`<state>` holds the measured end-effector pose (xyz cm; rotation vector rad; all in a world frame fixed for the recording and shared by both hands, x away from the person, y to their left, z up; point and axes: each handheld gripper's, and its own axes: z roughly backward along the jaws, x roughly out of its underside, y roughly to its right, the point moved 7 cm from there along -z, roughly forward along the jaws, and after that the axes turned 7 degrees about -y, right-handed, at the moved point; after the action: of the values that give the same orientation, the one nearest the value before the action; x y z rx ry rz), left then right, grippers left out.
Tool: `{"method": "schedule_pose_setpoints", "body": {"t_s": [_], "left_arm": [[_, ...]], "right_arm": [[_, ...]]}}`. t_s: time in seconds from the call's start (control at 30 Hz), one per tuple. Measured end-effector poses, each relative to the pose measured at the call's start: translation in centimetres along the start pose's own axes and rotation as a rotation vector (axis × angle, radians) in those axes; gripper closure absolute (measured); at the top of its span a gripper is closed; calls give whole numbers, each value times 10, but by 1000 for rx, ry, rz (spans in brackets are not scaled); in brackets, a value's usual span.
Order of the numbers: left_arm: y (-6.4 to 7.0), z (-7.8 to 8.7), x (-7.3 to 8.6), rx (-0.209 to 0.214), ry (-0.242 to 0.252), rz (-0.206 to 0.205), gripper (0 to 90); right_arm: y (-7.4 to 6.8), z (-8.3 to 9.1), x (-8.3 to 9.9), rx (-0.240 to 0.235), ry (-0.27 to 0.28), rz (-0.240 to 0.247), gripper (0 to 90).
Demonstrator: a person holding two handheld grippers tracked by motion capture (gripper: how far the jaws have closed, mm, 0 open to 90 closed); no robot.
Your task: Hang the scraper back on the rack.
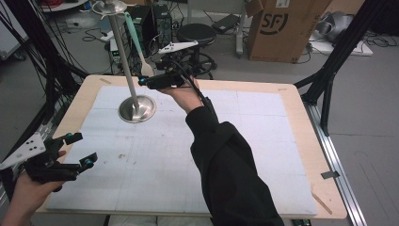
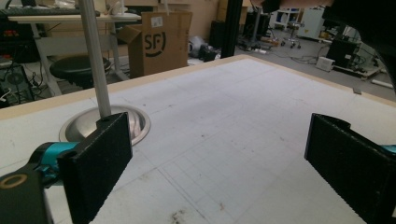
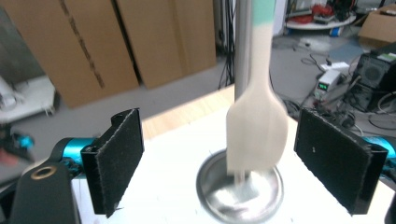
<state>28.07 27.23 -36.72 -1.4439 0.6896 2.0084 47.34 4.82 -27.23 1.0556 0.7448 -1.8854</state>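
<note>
A metal stand rises from a round base (image 1: 137,109) on the white mat, its pole (image 1: 123,52) reaching to the top of the high view. A spatula (image 1: 145,67) with a teal handle and a cream blade hangs beside the pole. My right gripper (image 1: 147,77) is held up at the blade, open. In the right gripper view the blade (image 3: 257,128) hangs between the open jaws of that gripper (image 3: 227,158), touching neither, with the base (image 3: 240,193) below. My left gripper (image 1: 82,149) stands open and holds nothing at the mat's near left. In its own view that gripper (image 2: 219,163) looks toward the stand base (image 2: 107,123).
The white gridded mat (image 1: 244,155) covers a wooden table (image 1: 301,101). A cardboard box (image 1: 282,28) and a black stool (image 1: 196,34) stand on the floor beyond the far edge. Black frame legs (image 1: 329,89) rise at the right, cables at the left.
</note>
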Motion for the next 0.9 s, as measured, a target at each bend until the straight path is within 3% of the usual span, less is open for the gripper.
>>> {"method": "schedule_pose_setpoints", "body": {"t_s": [0.27,0.33,0.47,0.6,0.9], "left_arm": [[-5,-2,-8,5,25,1,80],[-6,-2,-11,7,32,3,80],[-2,-6,-20,29,49,-9,80],[3,-14,-27,54,55,-32,81],[8,-37,-27,94,31,-34,80]], "right_arm": [[-6,19,13,-10,28,32,76],[-4,23,18,-4,26,24,2],[4,30,32,47,15,25,2],[10,40,46,59,10,4,2],[18,66,77,67,22,-20,3]]}}
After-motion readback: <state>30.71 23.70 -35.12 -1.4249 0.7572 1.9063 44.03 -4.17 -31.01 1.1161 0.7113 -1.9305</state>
